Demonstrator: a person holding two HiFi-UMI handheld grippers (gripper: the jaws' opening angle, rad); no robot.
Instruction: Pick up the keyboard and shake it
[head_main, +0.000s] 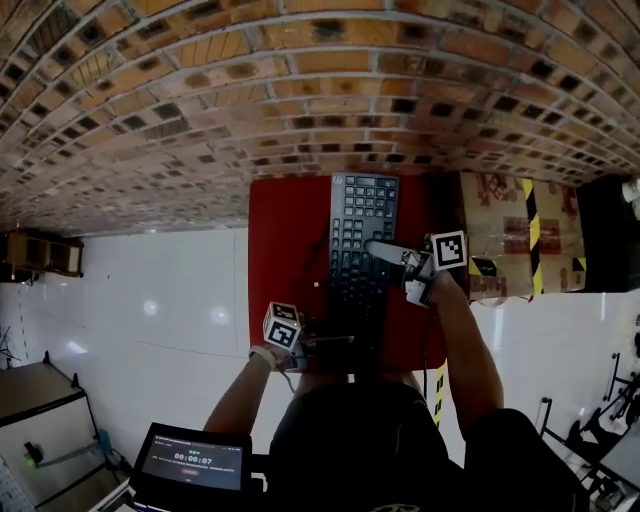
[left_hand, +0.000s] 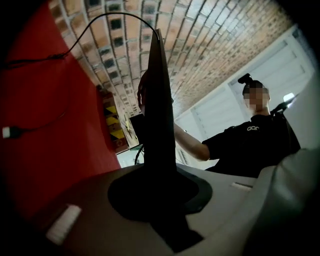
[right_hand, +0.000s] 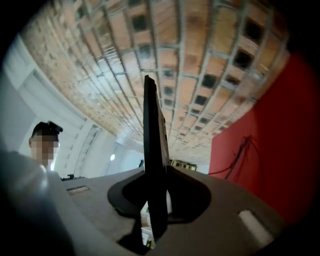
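Observation:
The black keyboard (head_main: 362, 240) is lifted off the red table (head_main: 285, 230) and held lengthwise away from me. My left gripper (head_main: 335, 342) is shut on its near end. My right gripper (head_main: 385, 250) is shut on its right long edge, about halfway along. In the left gripper view the keyboard (left_hand: 159, 115) stands edge-on, clamped between the jaws of my left gripper (left_hand: 160, 190). In the right gripper view the keyboard (right_hand: 152, 150) also shows as a thin dark blade, pinched in my right gripper (right_hand: 157, 195). Its cable (left_hand: 30, 127) trails over the red surface.
A cardboard box (head_main: 510, 235) with black-and-yellow tape stands right of the table. A brick wall (head_main: 300, 90) rises behind it. White floor tiles (head_main: 160, 300) lie to the left. A dark tablet screen (head_main: 190, 465) sits low at the left, near my body.

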